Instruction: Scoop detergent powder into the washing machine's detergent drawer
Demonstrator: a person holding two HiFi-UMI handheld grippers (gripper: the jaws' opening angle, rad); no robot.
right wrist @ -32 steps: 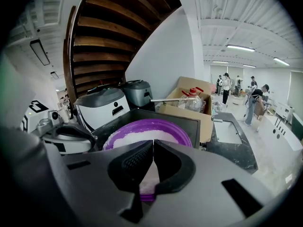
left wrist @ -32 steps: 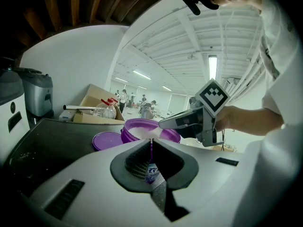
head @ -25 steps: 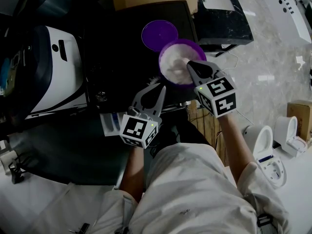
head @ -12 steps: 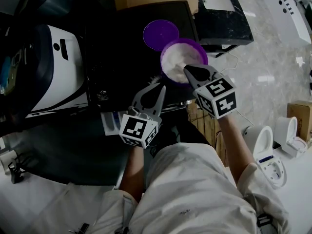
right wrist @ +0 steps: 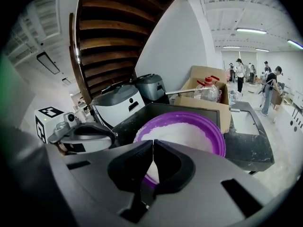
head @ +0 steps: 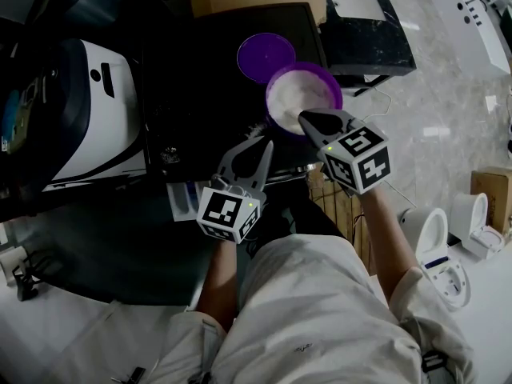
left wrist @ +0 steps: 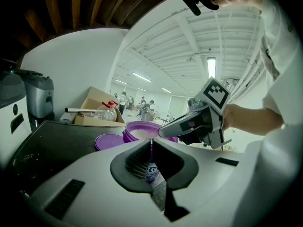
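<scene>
Pressing together with only a hairline slit between them, the jaws of the right gripper [head: 303, 118] point away from the person and hover at the near rim of a purple tub [head: 309, 68]. No scoop or other tool can be made out between them. Only white powder [head: 300, 93] and the tub's purple wall show through the slit. The left gripper [head: 267, 145] has its jaws closed too and holds nothing. It hangs just to the left of the right one, over the near edge of the black top [head: 200, 94], and is aimed at the tub as well.

The tub sits at the right edge of the black top, toward the near right corner, and is well filled with powder. Being round, it has no long axis. It stands upright with its mouth open to the ceiling. Its purple lid [head: 266, 57] lies flat just beyond it, toward the far edge. A pale tray [head: 181, 202] with a blue part, probably the detergent drawer, juts out below the near edge at the left. Its length seems to run toward the person.

The step in hand looks like taking powder from the tub. Whether any powder is in the tray cannot be told. The next move likely calls for lifting a portion clear of the rim, then carrying it level leftward and down to the tray without spilling.
</scene>
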